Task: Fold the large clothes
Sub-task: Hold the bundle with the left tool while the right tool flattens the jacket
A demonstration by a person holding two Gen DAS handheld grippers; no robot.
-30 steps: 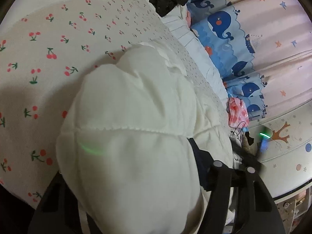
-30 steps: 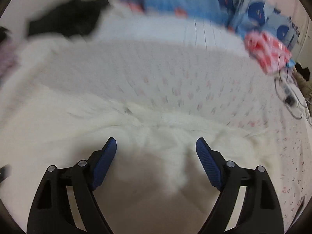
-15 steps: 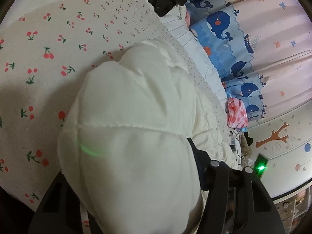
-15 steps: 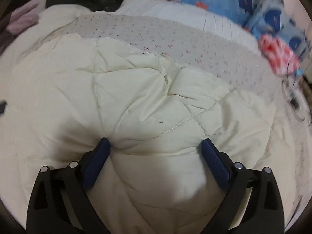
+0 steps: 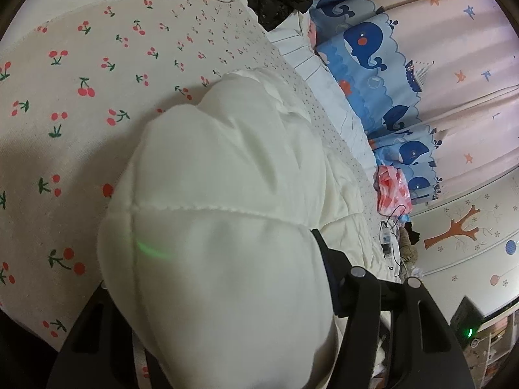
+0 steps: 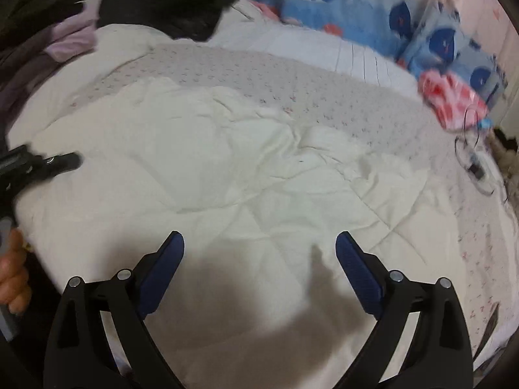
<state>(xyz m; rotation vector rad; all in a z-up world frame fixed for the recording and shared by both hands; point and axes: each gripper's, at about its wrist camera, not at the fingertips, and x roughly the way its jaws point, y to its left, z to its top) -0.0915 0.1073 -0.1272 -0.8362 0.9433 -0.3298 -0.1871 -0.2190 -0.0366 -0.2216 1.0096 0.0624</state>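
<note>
Gripping a puffy fold of the white padded coat (image 5: pixel 227 227), the left gripper (image 5: pixel 223 291) is tilting downward; the right gripper (image 6: pixel 259 253) is hovering, jaws wide and empty, over the coat lying on the cherry-print bed (image 5: pixel 81 74) beside whale curtains (image 5: pixel 373 52).

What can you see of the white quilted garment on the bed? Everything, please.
The white quilted garment is puffy, padded cloth, cream-white, with stitched seams dividing it into panels. It lies spread and creased across the cherry-print bed cover, filling most of the right wrist view. One bunched edge is raised and clamped in the left gripper, bulging between its fingers. The right gripper hovers over it with jaws wide and nothing between them. No zip, collar or sleeves can be made out.
</note>
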